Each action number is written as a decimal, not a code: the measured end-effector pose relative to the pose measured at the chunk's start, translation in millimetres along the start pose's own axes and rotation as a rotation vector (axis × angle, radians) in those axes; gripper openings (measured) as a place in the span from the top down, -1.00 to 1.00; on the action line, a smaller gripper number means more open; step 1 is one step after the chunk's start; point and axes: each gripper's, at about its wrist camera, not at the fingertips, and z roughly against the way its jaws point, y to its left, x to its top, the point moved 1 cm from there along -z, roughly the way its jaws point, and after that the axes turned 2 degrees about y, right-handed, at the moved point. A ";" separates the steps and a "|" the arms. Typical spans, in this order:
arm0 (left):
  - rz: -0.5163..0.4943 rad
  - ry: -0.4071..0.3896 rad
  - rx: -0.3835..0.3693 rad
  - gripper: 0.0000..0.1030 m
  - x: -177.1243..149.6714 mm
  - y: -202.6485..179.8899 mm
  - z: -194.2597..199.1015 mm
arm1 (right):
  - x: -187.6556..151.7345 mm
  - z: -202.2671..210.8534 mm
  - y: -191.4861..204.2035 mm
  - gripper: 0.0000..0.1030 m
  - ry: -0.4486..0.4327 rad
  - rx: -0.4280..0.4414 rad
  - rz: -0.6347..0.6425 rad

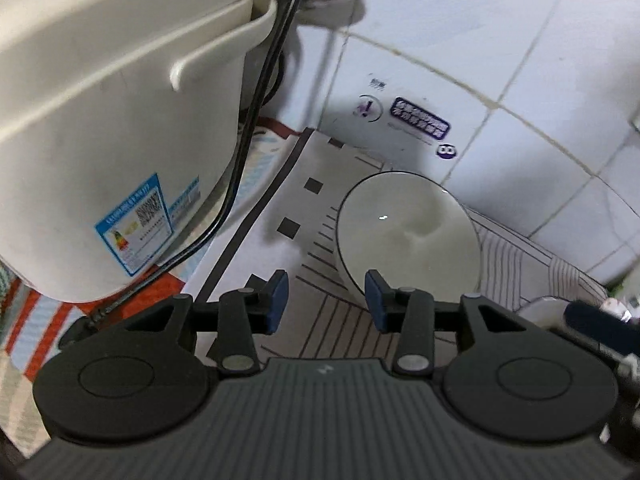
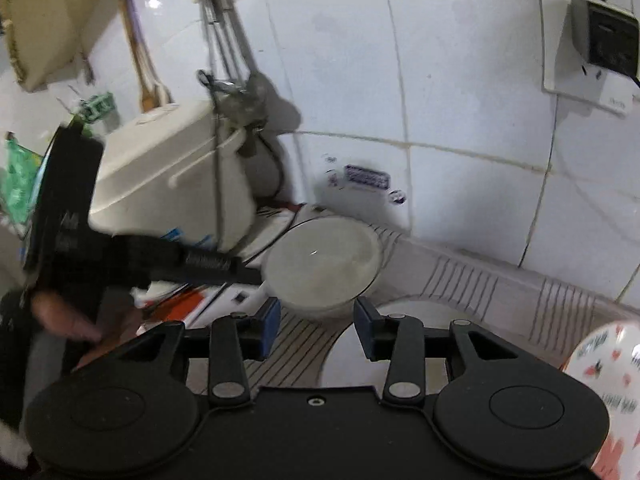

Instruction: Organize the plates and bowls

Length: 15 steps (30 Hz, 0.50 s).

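Note:
A pale grey-white bowl (image 1: pixel 408 236) stands on a patterned cloth near the tiled wall. My left gripper (image 1: pixel 326 300) is open and empty, just short of the bowl's near rim. In the right wrist view the same bowl (image 2: pixel 324 260) sits ahead of my right gripper (image 2: pixel 316 328), which is open and empty. A white plate (image 2: pixel 408 336) lies below and right of the right gripper, partly hidden by it. The left gripper's body (image 2: pixel 132 256) reaches toward the bowl from the left.
A cream rice cooker (image 1: pixel 112 128) with a black cord (image 1: pixel 256 112) stands close on the left. The white tiled wall (image 1: pixel 500 60) is behind the bowl. A patterned white and pink container (image 2: pixel 604 388) is at the right. A wall socket (image 2: pixel 604 40) is high right.

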 end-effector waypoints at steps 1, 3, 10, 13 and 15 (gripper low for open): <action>0.006 0.000 0.000 0.20 -0.2 1.0 -3.8 | 4.3 -5.0 -1.6 0.12 0.001 -0.012 0.009; 0.015 -0.007 -0.015 0.20 1.1 1.9 -9.1 | 12.7 -17.0 -7.5 0.12 0.026 0.001 -0.002; 0.044 -0.009 -0.042 0.24 2.5 3.7 -19.1 | 34.9 -60.7 -24.7 0.12 0.118 -0.004 -0.055; 0.062 0.003 -0.055 0.28 2.5 4.7 -24.3 | 41.7 -72.7 -30.8 0.12 0.143 -0.020 -0.072; 0.080 0.025 -0.067 0.30 1.2 5.5 -27.9 | 45.7 -83.4 -33.1 0.12 0.157 -0.043 -0.069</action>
